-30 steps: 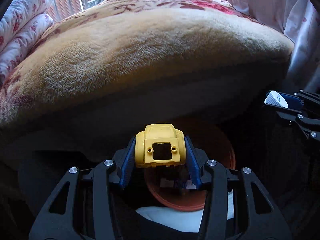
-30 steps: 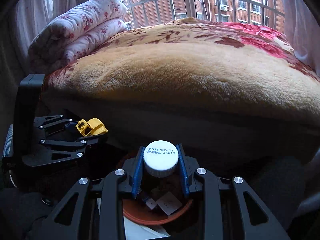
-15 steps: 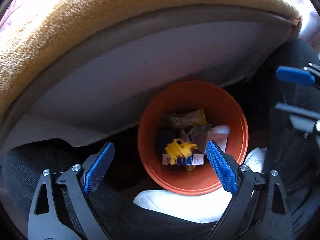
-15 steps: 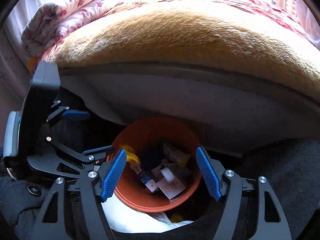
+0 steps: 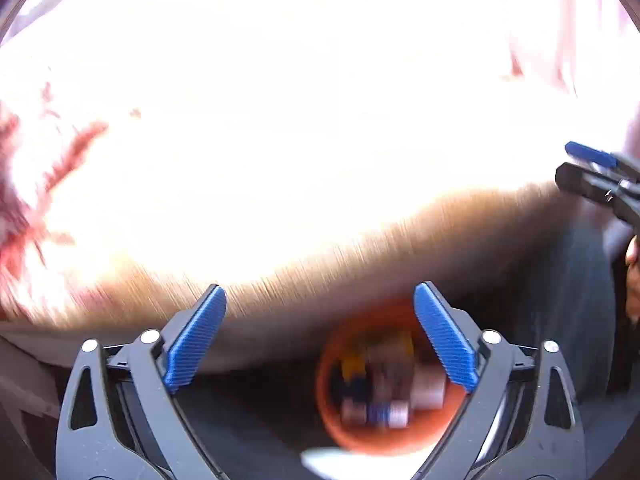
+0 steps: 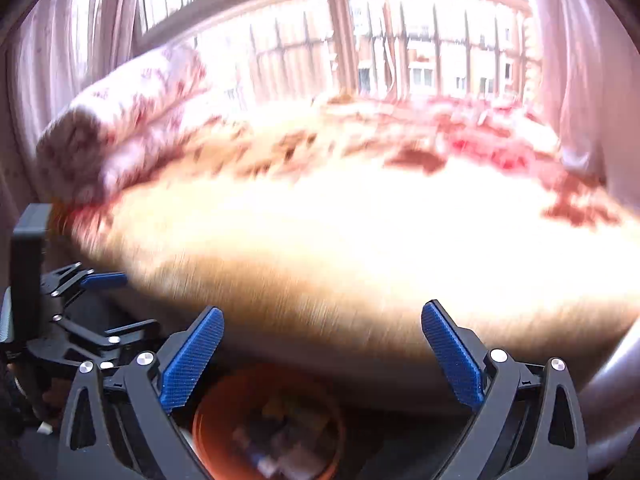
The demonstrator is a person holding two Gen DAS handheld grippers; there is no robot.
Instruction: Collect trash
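Our left hand-held gripper (image 5: 320,340) and right hand-held gripper (image 6: 322,354) are both wide open and hold nothing. The orange bin (image 5: 340,432) of trash sits low, just under them, by the bed (image 6: 360,240). It looks nearer our left one.

Both views have tilted up from the orange bin (image 5: 400,432) toward the bed (image 6: 360,240); both grippers, spread, have lifted.
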